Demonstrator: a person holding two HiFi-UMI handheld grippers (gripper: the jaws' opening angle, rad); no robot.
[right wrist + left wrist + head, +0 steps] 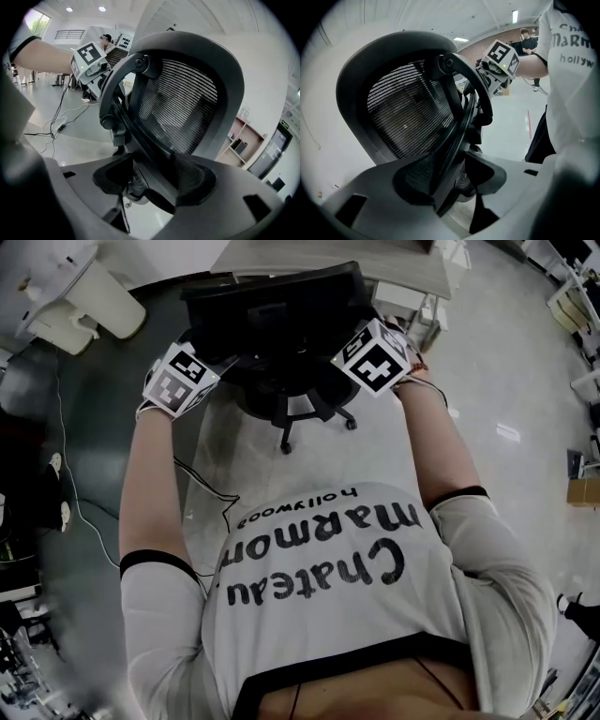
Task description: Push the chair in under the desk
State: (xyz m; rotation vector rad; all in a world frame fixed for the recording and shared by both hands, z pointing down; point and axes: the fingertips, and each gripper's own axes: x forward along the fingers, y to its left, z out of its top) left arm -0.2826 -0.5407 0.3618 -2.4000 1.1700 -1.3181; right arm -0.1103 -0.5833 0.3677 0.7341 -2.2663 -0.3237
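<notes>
A black mesh-back office chair [281,320] stands on its star base [314,413] in front of the grey desk [319,257], seen from behind in the head view. My left gripper [202,367] is at the left edge of the backrest and my right gripper [354,351] at the right edge. In the left gripper view the backrest's frame [408,108] runs down between that gripper's jaws [454,187], which hold its edge. The right gripper view mirrors this: the backrest [183,98] sits between the jaws [145,183], gripped at the rim. The jaws stand wide on both.
A white rounded unit [84,296] stands at the far left on a dark floor area [84,474]. A thin cable [202,479] trails over the floor beside my left arm. White shelving [441,277] flanks the desk's right end. People stand far off in the hall [527,37].
</notes>
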